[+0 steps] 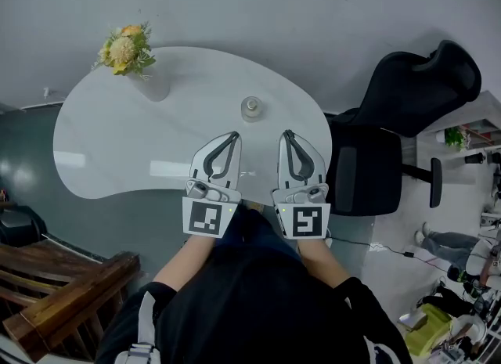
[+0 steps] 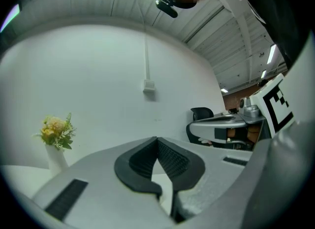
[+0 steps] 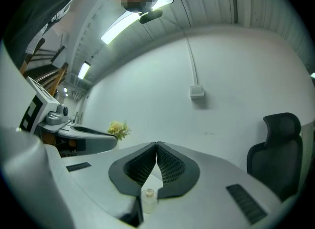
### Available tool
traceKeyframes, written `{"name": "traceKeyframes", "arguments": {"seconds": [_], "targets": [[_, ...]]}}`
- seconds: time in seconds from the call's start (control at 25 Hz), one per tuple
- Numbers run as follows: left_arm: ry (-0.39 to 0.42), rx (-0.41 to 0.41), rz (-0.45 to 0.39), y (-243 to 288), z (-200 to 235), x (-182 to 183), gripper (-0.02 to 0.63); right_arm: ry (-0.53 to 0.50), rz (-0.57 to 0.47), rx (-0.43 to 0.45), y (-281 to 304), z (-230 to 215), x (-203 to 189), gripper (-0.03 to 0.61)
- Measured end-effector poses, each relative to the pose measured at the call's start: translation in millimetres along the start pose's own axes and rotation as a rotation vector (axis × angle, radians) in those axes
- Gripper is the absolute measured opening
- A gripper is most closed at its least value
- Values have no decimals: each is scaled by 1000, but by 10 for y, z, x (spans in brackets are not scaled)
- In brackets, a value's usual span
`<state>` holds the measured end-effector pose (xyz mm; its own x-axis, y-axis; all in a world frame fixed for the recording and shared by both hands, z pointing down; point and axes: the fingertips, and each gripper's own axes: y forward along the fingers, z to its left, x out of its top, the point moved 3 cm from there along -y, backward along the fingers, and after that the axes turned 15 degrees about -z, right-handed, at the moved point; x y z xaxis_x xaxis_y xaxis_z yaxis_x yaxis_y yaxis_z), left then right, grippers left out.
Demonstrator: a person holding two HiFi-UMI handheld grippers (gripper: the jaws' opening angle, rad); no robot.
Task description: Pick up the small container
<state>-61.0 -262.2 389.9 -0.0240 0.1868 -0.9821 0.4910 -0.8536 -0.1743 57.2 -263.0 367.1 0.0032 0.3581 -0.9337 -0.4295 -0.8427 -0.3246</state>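
Note:
The small container (image 1: 250, 108), a clear little jar with a round cap, stands on the white table (image 1: 102, 151) toward its far side. Both grippers hover over the near edge, side by side and short of the jar. My left gripper (image 1: 234, 135) is shut, its tips meeting with nothing between them (image 2: 157, 139). My right gripper (image 1: 287, 133) is likewise shut and empty (image 3: 157, 144). In the right gripper view the container (image 3: 149, 197) shows through the gap behind the joined tips, some way off and untouched. The left gripper view does not show it.
A white vase with yellow flowers (image 1: 125, 48) stands at the table's far left (image 2: 55, 130). A black office chair (image 1: 391, 135) sits right of the table (image 3: 278, 149). Wooden stairs (image 1: 55, 292) lie at lower left, and a white wall rises behind the table.

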Motion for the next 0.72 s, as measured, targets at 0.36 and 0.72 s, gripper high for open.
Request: {"name": "traceKeyframes", "arguments": {"seconds": [0.36, 0.72], "targets": [[-16, -13, 40, 112, 90, -400, 8, -20, 73, 27, 32, 7, -410, 21], [-24, -30, 42, 233, 106, -732, 8, -8, 67, 39, 94, 67, -686, 22]]}}
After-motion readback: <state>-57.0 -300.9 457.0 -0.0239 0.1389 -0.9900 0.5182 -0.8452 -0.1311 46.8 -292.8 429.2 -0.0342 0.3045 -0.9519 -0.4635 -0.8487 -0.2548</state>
